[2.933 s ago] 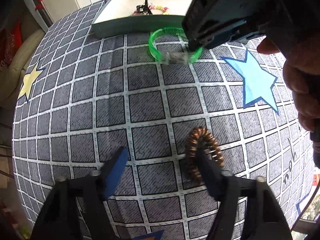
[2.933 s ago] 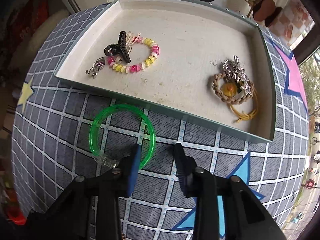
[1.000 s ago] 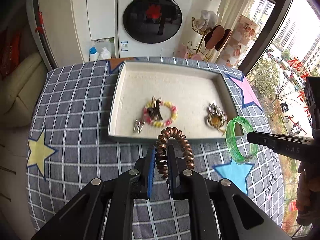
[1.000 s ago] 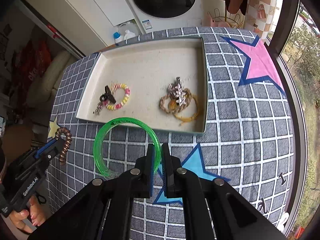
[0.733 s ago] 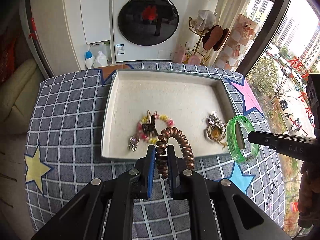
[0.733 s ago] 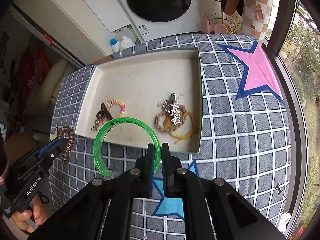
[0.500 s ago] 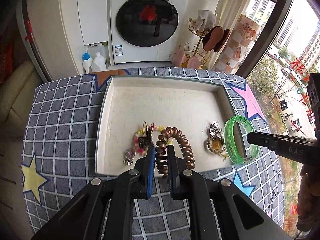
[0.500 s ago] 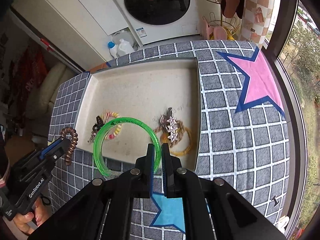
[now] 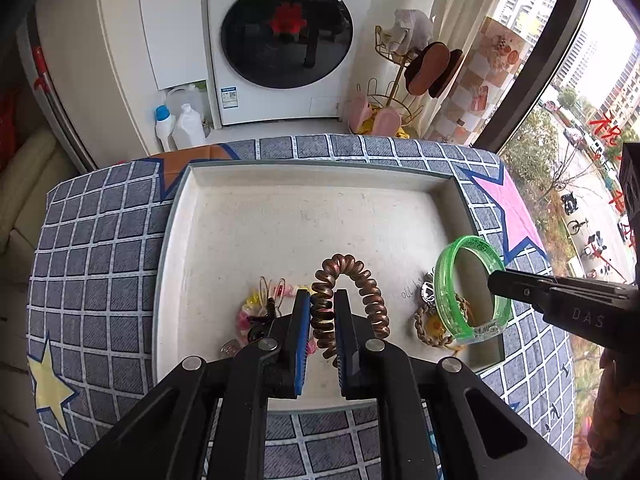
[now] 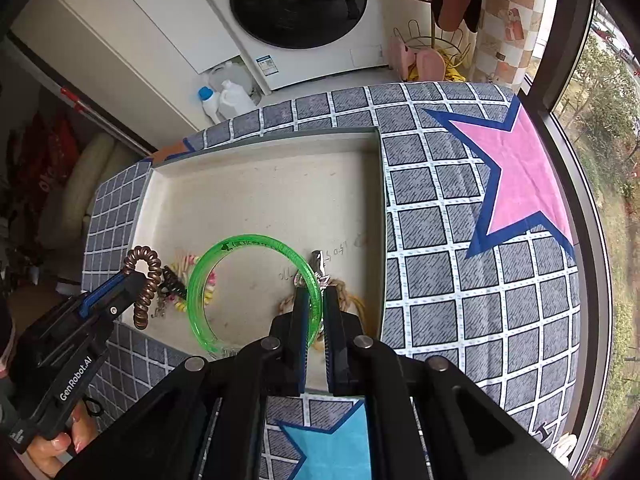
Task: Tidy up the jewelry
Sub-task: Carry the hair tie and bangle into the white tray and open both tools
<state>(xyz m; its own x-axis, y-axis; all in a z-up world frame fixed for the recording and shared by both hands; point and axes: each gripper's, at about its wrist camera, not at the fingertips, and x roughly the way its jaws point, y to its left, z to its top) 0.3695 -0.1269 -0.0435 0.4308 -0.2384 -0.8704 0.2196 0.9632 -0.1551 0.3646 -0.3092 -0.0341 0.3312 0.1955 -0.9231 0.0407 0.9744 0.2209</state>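
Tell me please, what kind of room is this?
Probably a home laundry corner: a front-loading washing machine, detergent bottles on the floor beside it, and a slipper rack by the window.

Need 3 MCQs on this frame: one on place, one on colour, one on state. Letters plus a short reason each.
1. Where is the bangle?
A. flat on the cloth
B. held above the tray
C. on the washer

2. What colour is the coil tie?
A. copper brown
B. blue
C. white

3. What state is the left tool in?
A. open, holding nothing
B. out of view
C. shut on the coil tie

Key: 1 B, the right tool pinches its rim over the tray floor. 2 A, its loops look coppery in both views. 3 C, both fingers press one side of the coil.
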